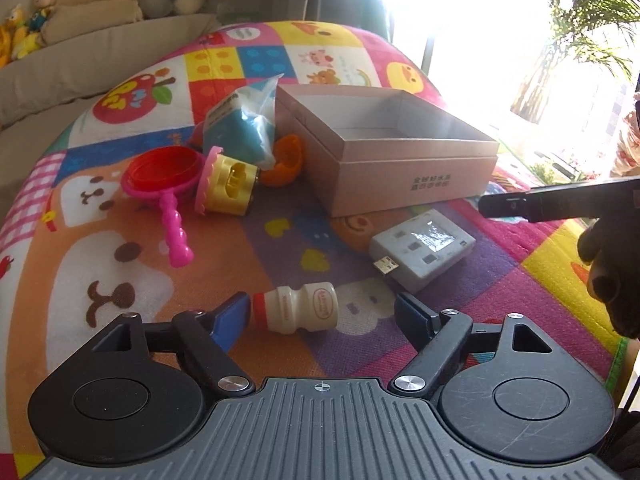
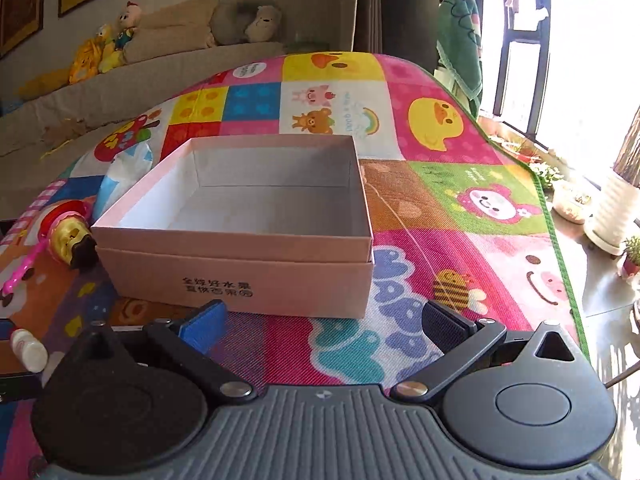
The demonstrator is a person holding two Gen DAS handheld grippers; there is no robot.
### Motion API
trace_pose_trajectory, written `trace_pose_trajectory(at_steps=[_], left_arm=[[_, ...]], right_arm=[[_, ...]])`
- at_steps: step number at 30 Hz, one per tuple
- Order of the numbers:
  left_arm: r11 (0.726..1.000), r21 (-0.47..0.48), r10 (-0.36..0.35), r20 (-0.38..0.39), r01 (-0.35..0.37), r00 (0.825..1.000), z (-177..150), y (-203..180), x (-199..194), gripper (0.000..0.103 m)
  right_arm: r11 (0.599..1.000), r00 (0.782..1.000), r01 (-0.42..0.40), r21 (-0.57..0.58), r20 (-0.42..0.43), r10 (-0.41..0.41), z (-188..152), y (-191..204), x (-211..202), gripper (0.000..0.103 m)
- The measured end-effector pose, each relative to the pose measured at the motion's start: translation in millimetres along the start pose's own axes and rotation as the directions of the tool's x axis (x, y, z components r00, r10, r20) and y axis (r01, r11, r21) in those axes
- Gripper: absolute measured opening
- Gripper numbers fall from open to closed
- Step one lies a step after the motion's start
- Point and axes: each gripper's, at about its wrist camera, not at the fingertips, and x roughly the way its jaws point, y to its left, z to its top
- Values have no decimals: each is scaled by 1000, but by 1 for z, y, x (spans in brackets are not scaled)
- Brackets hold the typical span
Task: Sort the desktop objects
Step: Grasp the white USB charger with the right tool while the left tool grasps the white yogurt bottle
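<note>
**Bottle between the left fingers, box bare**

At lower centre of the left wrist view, the left gripper (image 1: pixel 320 312) stands wide open around a small yogurt bottle (image 1: pixel 298 307) lying on its side on the play mat (image 1: pixel 120 280), gripping nothing. The pink cardboard box (image 1: pixel 400 152) at frame centre holds nothing. The right gripper (image 2: pixel 324 320) gapes wide just before that box (image 2: pixel 248 216), empty-handed.

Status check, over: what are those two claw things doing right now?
Left gripper open, straddling toppled yogurt bottle. Right gripper open, empty, hovering before pink box. Box empty. Grey charger lies between bottle and box.
</note>
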Motion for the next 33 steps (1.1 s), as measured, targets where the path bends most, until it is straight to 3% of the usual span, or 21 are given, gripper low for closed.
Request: trace_pose_trajectory(at_steps=[3,6,8,11,14,20,26,27,30,33], left_arm=[[1000,-5,-31,-4,31,1000,0,-5,4,83],[999,20,-45,0,45,999,-1,-12,4,84],[999,37,-12,3,12,1000,-3,-14,4,86],[993,60,101,18,-102,995,-6,-14,5,96],[991,42,128,4,-128,992,-7,-8,3,99],[991,41,132,-45,-130,990,-14,-1,0,103],[991,38,132,-49,-130,990,-15,-2,0,103],[991,39,131,-48,-129,990,-15,-2,0,103],[991,40,127,-47,-125,991,-14,-1,-1,103],[992,18,126,-45,-125,991,-12,-1,-1,103]], right_arm=[[996,994,-80,45,-74,83,-16,-2,-6,103],[992,989,-103,70,-101,110,-27,-2,-7,103],[994,990,-95,62,-97,101,-31,0,-9,103],[994,992,-71,82,-100,79,-30,2,-8,103],[999,992,-36,-7,-122,35,-29,14,-5,103],[964,969,-239,-121,-91,229,-21,50,-14,103],[958,964,-246,-147,-139,226,-13,81,13,103],[959,965,-240,-151,-143,220,-14,84,17,101],[956,976,-203,-211,-120,181,-15,90,16,80],[957,979,-195,-215,-106,176,-16,85,9,80]])
